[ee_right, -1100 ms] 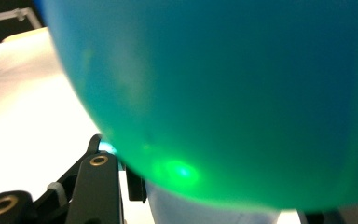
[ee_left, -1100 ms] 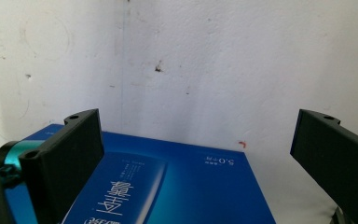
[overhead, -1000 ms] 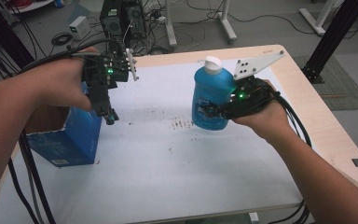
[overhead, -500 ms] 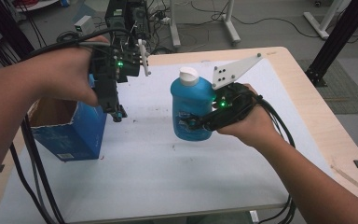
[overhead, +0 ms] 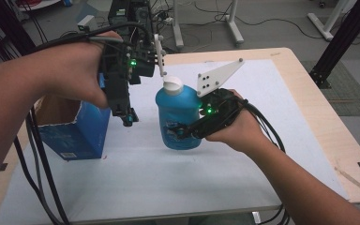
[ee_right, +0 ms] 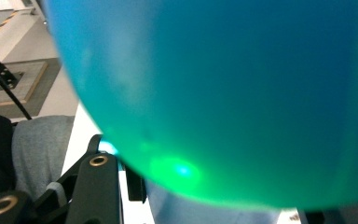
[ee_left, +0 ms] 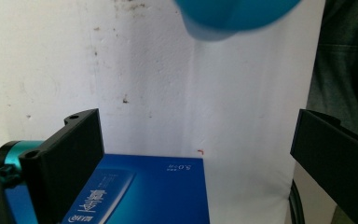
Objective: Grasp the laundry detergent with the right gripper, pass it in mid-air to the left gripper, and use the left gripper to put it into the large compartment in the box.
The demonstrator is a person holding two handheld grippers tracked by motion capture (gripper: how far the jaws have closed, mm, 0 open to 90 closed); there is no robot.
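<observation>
One blue bottle (overhead: 177, 117) sits clamped in right claw (overhead: 183, 131); left claw (overhead: 127, 117) gapes empty.

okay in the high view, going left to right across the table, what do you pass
Blue cardboard box → left gripper, hanging jaws-down → blue bottle with a white cap → right gripper, clamped on the bottle → bare wooden table edge.

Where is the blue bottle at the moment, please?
In the high view the blue bottle is mid-table, gripped by the right gripper, just right of the open blue box and the left gripper.
</observation>
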